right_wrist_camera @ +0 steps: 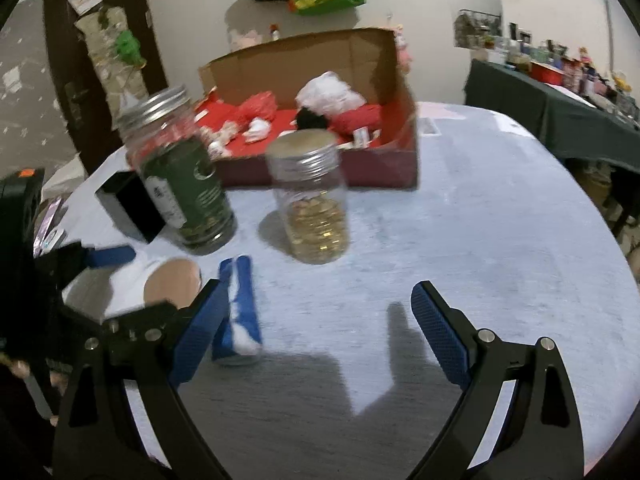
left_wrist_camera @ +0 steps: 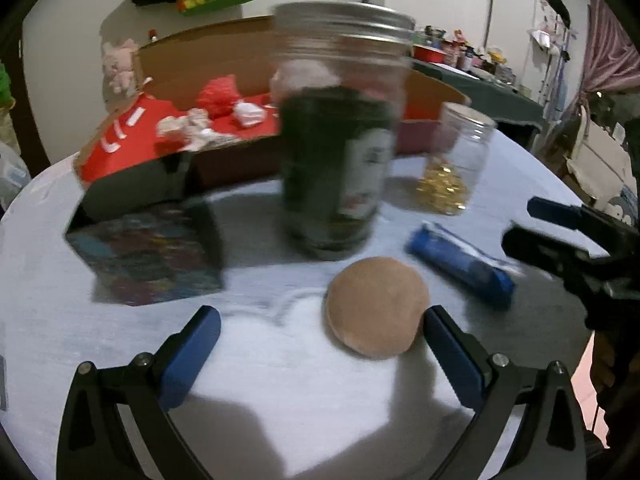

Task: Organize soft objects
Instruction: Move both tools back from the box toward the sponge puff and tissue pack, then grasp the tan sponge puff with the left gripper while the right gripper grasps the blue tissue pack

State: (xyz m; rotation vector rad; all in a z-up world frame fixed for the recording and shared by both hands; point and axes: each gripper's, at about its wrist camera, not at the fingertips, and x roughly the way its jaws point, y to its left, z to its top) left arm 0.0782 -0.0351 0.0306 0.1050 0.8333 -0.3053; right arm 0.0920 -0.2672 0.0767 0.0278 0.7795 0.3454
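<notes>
tan plush ball (left_wrist_camera: pixel 376 307) sits on the pale blue table (left_wrist_camera: pixel 500 184), lower centre of the left wrist view, just inside the left gripper (left_wrist_camera: pixel 322 330)'s right finger (left_wrist_camera: pixel 452 356), touching or nearly so; can't tell which. left fingers are wide apart, nothing held. in the right wrist view the ball (right_wrist_camera: pixel 172 282) shows at lower left, partly hidden behind the left gripper (right_wrist_camera: pixel 120 280).

right gripper (right_wrist_camera: pixel 320 316): fingers spread wide, nothing between them but bare table (right_wrist_camera: pixel 480 220). its left finger (right_wrist_camera: pixel 200 330) overlaps the blue and white packet (right_wrist_camera: pixel 239 304) in frame; contact unclear.

behind the ball, centre frame: jar with dark green contents (left_wrist_camera: pixel 340 128), metal lid, heavily blurred. to its right a clear jar with gold pieces (left_wrist_camera: pixel 452 160). blue packet (left_wrist_camera: pixel 460 268) lies right of the ball. dark patterned box (left_wrist_camera: pixel 148 256) at mid left.

cardboard box (right_wrist_camera: pixel 320 120) at upper centre, red lining, holds red, white and black soft items (right_wrist_camera: pixel 332 100).
</notes>
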